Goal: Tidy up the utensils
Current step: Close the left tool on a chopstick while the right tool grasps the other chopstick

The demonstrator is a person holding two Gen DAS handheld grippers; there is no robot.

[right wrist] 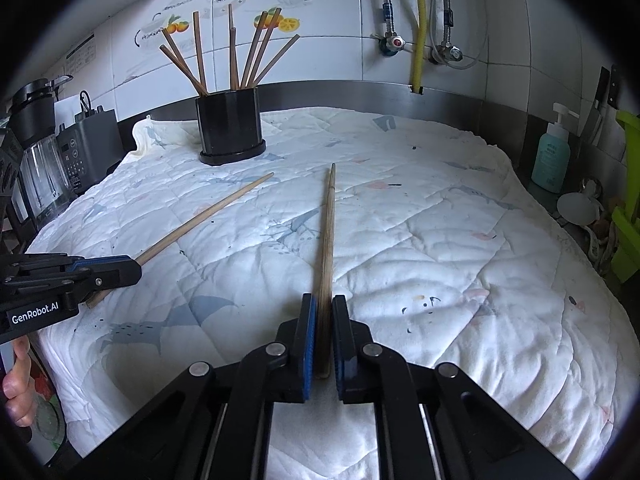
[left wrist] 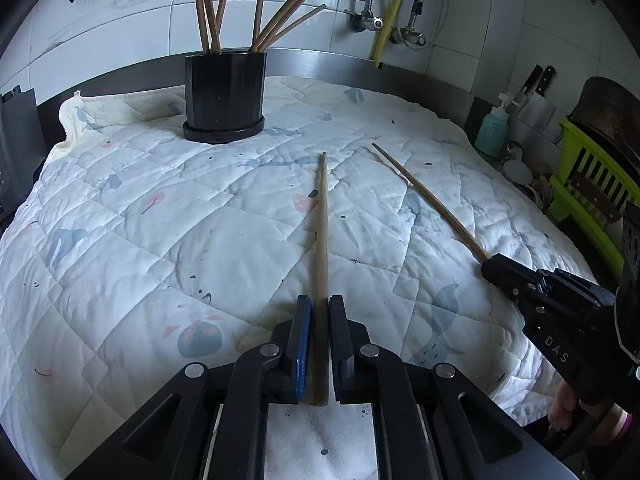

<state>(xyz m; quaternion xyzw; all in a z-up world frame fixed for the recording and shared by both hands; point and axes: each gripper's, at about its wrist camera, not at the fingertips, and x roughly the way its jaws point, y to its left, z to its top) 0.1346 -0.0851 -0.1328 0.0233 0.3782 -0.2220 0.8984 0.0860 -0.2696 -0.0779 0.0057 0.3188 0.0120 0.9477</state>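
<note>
My left tool (left wrist: 320,308) is clamped on a wooden chopstick (left wrist: 322,248), pads pressed against its thick end; the stick runs forward from the jaws, its thin tip low over the quilted cloth (left wrist: 160,220) that covers the desk. My right tool (right wrist: 324,308) grips a second chopstick (right wrist: 328,240) the same way, jaws narrow around the butt end, the tip pointing toward the back wall.

From the left wrist view, the right tool shows at the right edge with its chopstick slanting up and to the left. From the right wrist view, the left tool sits at the left edge, its stick angled toward the holder. The two sticks are well apart and do not touch.

The black chopstick holder (left wrist: 225,96) stands upright on the cloth near the far edge, well ahead of both tips, with a bunch of chopsticks (left wrist: 256,12) fanned out of it. A teal pump bottle (right wrist: 554,156) stands beside the cloth at the right.
</note>
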